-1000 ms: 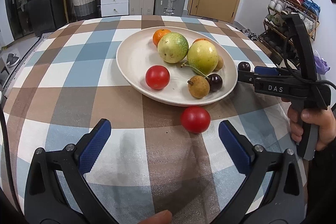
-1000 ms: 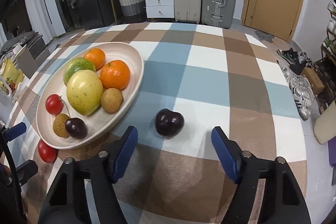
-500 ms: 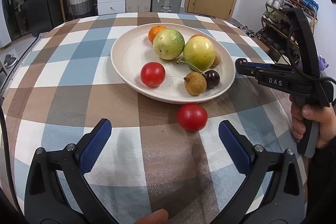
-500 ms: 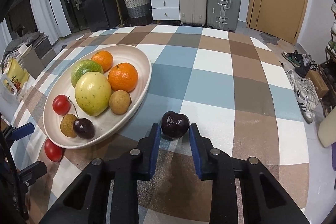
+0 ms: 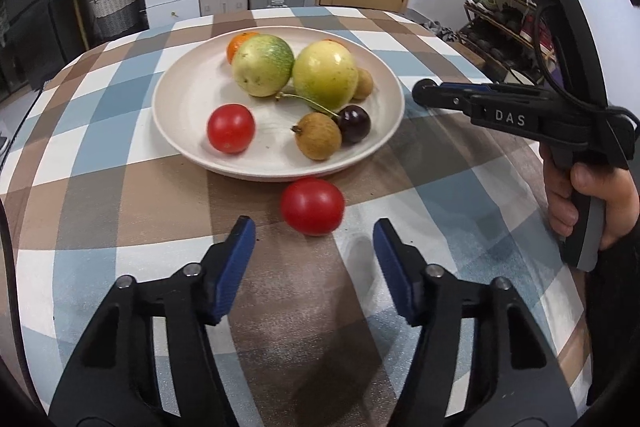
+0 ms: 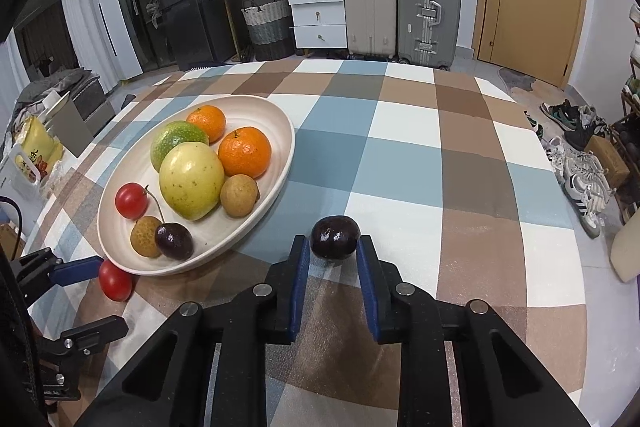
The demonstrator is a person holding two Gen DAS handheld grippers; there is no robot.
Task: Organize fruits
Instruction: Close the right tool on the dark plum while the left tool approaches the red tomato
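Observation:
A cream plate [image 5: 188, 95] [image 6: 276, 183] on the checked tablecloth holds two oranges, a green fruit, a yellow fruit, two longans, a red tomato and a dark cherry. A loose red tomato [image 5: 312, 206] [image 6: 115, 280] lies on the cloth just in front of the plate. My left gripper [image 5: 312, 247] is open, its pads either side of and just short of this tomato. My right gripper [image 6: 333, 247] is shut on a dark plum [image 6: 334, 237] and holds it above the cloth to the right of the plate. In the left wrist view the right gripper [image 5: 424, 93] shows beside the plate's right rim; the plum is hidden there.
The round table's edge curves close at the right, with shoes [image 6: 580, 171] on the floor beyond. Suitcases [image 6: 400, 3], white drawers [image 6: 316, 3] and a wicker basket [image 6: 266, 23] stand at the back wall. A shoe rack [image 5: 504, 11] stands at the right.
My right gripper closed on the dark plum and lifted it off the cloth. My left gripper moved forward to the loose tomato and its jaws narrowed around it.

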